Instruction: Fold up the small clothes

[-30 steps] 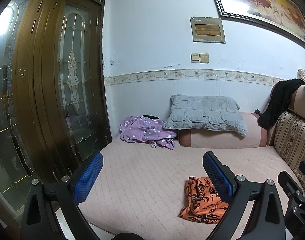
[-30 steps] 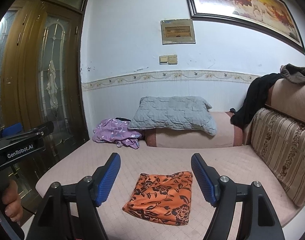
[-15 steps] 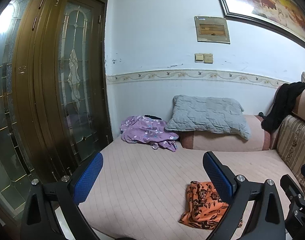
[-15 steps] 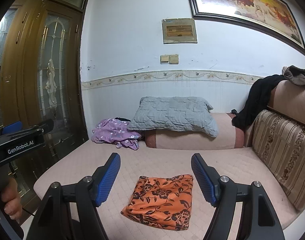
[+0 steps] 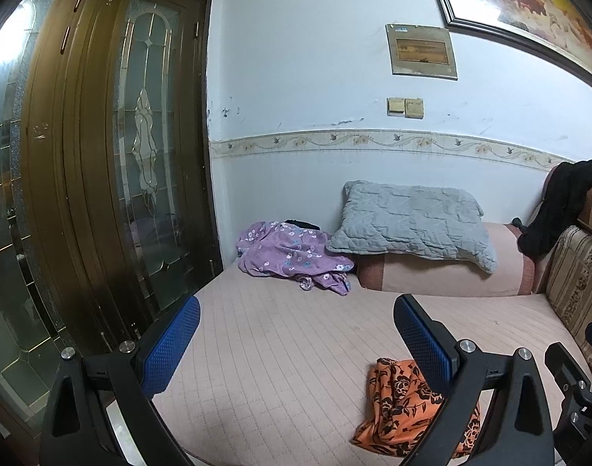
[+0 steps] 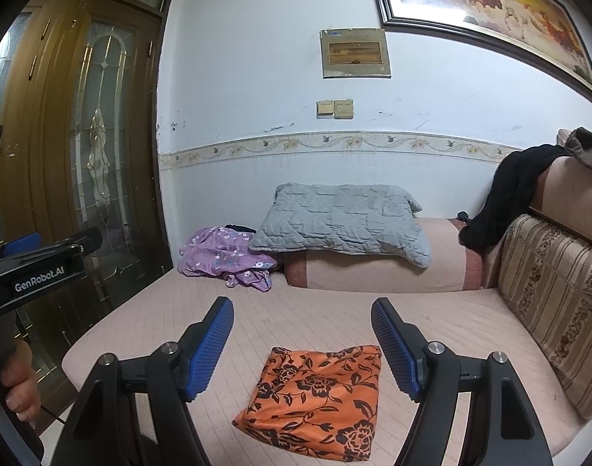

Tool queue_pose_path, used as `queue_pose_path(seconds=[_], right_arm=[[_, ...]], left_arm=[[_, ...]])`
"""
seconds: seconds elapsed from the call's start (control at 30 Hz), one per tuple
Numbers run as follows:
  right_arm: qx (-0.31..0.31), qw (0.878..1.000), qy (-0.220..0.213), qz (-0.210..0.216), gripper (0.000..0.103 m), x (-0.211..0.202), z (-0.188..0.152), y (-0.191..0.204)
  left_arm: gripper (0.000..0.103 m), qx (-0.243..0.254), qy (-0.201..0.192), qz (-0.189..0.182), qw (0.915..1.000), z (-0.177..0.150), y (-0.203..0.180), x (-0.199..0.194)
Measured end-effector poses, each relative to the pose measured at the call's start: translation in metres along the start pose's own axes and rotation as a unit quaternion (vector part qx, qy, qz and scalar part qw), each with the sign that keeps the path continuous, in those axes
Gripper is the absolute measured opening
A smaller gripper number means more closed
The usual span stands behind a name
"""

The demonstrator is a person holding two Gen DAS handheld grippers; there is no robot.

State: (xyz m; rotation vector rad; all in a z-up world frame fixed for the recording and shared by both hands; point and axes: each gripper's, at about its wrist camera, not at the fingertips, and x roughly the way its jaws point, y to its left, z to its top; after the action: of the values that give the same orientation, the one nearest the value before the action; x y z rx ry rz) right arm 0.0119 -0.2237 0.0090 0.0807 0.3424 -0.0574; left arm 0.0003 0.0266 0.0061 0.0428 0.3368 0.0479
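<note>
An orange cloth with black flowers [image 6: 319, 396] lies folded flat on the pink sofa seat [image 6: 327, 310] near its front edge. It also shows in the left wrist view [image 5: 404, 407], partly behind the right finger. My right gripper [image 6: 302, 345] is open and empty, held above and just behind the cloth. My left gripper [image 5: 296, 345] is open and empty, to the left of the cloth over the bare seat. A crumpled purple flowered garment [image 6: 226, 258] lies at the far left back of the seat [image 5: 292, 252].
A grey quilted pillow [image 6: 338, 221] rests on the sofa armrest at the back. A black garment [image 6: 505, 198] hangs over the striped backrest [image 6: 556, 291] on the right. A brown glass-panelled door [image 5: 101, 178] stands close on the left.
Both grippers have drawn back and lifted slightly; the orange cloth sits lower in both views. Nothing on the sofa moved. Both grippers stay open.
</note>
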Motion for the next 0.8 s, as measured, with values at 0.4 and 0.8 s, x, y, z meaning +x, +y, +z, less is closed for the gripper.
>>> queue_pose_path(seconds=[0.4,0.8], right_arm=[[-0.005,1.000,0.010,0.008,0.077,0.025,0.003,0.005],[-0.003,0.999,0.030,0.016,0.077,0.062,0.000,0.005]], left_arm=[[0.100,-0.006,0.009,0.001,0.9999,0.008,0.001,0.020],[0.100,-0.002,0.032,0.004,0.9995,0.006,-0.009,0.058]])
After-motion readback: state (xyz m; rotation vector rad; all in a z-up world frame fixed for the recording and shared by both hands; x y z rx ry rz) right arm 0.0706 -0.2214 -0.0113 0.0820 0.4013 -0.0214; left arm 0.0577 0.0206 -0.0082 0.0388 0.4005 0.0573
